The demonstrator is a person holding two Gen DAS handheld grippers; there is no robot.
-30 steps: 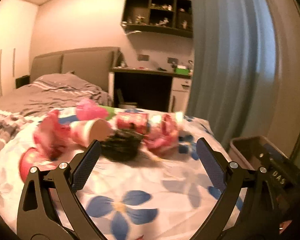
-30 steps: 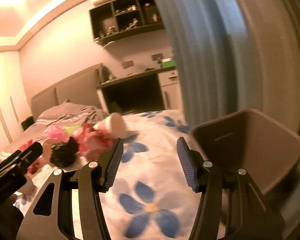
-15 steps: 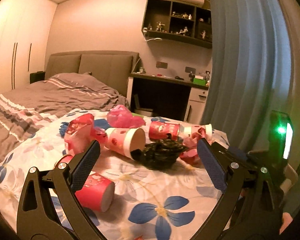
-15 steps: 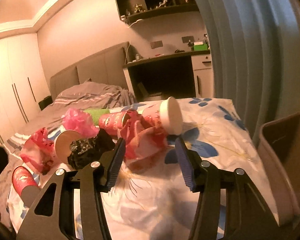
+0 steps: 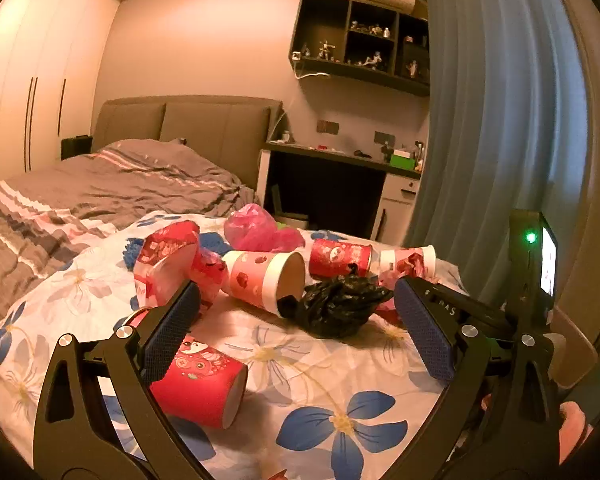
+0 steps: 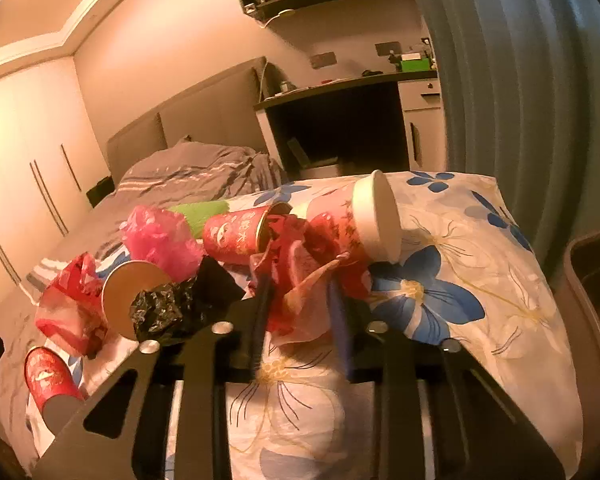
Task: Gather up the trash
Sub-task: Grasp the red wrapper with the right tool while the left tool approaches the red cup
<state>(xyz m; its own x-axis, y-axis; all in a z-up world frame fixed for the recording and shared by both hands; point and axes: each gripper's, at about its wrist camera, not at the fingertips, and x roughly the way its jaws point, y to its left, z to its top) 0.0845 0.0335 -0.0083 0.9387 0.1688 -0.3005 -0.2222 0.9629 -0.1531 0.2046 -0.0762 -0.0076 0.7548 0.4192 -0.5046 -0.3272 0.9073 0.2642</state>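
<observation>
Trash lies heaped on the flowered bedspread. My right gripper is closing, its jaws pressed from both sides on a crumpled red-pink wrapper. A white-rimmed cup lies on its side just beyond the wrapper. To their left are a red cup, a black bag and a pink bag. My left gripper is open and holds nothing. The black bag and a pink-white cup lie ahead of it. A red cup lies beside its left finger.
A tan bin stands off the bed's right edge, beside the blue curtain. A red bag and a green item lie in the heap. A grey duvet, the headboard and a dark desk lie beyond.
The right gripper swung left from the bin side to the heap, and its jaws narrowed around the red-pink wrapper. The left view shifted slightly, and a red cup now shows beside its left finger.
</observation>
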